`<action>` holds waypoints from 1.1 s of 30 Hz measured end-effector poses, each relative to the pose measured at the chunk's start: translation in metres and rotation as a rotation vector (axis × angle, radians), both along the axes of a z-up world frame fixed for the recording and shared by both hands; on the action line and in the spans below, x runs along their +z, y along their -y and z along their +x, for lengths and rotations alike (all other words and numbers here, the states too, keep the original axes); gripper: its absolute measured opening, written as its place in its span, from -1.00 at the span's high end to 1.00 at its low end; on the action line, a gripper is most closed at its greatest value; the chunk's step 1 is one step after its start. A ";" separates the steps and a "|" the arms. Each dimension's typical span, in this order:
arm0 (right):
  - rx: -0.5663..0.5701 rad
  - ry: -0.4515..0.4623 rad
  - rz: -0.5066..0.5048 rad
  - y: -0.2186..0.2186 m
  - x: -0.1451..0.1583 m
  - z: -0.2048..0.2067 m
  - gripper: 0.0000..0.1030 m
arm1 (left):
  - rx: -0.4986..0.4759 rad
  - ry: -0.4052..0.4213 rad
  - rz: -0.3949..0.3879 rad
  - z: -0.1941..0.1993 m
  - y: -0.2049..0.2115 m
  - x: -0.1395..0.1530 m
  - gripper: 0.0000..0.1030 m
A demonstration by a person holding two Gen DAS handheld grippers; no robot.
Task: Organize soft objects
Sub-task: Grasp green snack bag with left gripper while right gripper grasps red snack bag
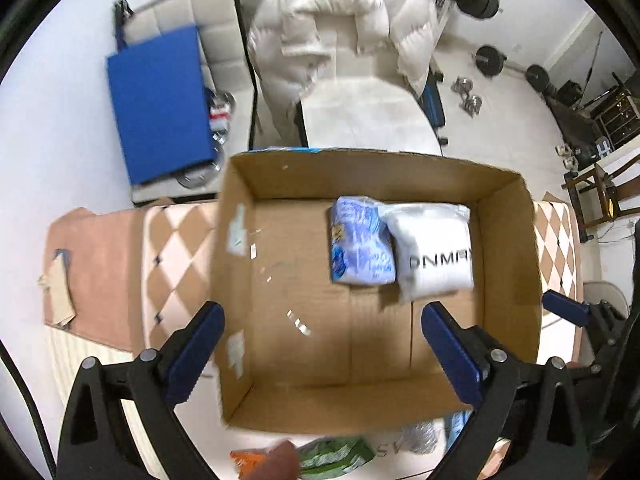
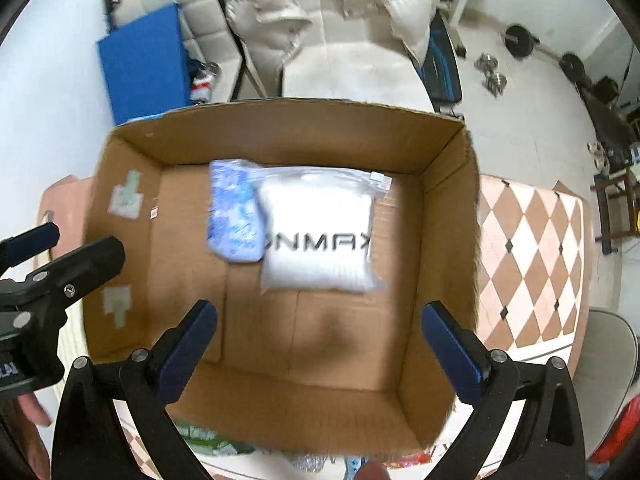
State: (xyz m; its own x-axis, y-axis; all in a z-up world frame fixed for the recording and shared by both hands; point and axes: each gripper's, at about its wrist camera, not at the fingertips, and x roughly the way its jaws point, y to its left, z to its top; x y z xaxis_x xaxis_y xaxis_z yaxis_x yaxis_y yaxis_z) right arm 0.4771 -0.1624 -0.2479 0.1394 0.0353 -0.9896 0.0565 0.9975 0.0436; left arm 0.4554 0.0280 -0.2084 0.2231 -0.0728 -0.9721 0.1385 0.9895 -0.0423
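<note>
An open cardboard box sits on the checkered worktop. On its floor, toward the far wall, a blue patterned soft pack lies touching a white bagged bundle printed with black letters reading "NMAX", the start hidden. The left gripper and right gripper hover above the box, jaws spread wide, holding nothing

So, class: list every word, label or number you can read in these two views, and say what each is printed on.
"NMAX", upside down: white zip bag in the cardboard box; left view blurs it.
Blue packet: print blurred, unreadable.
Stickers on box wall: unreadable.
Green packet outside the box: unreadable.
</note>
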 end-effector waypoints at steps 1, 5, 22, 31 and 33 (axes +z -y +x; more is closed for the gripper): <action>0.000 0.012 0.010 0.001 0.007 -0.014 -1.00 | -0.009 0.032 0.003 -0.019 -0.006 0.007 -0.96; -0.022 0.017 0.054 0.005 0.025 -0.074 -1.00 | -0.077 0.091 0.064 -0.073 -0.022 0.007 -0.96; -0.296 -0.173 -0.039 0.112 -0.079 -0.202 -1.00 | -0.525 -0.262 0.315 -0.191 0.033 -0.181 -0.96; -0.305 -0.257 -0.017 0.127 -0.136 -0.179 -0.91 | -0.070 -0.468 0.114 -0.170 0.006 -0.195 -0.04; -0.322 -0.265 0.005 0.133 -0.143 -0.177 -0.71 | 0.055 -0.511 0.040 -0.173 -0.005 -0.196 -0.02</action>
State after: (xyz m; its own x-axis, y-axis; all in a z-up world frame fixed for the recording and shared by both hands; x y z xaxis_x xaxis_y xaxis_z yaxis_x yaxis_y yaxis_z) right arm 0.3006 -0.2952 -0.3911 -0.1152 0.0363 -0.9927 0.3755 0.9268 -0.0096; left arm 0.2825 0.0332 -0.4046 -0.2786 -0.0350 -0.9598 0.0580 0.9969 -0.0532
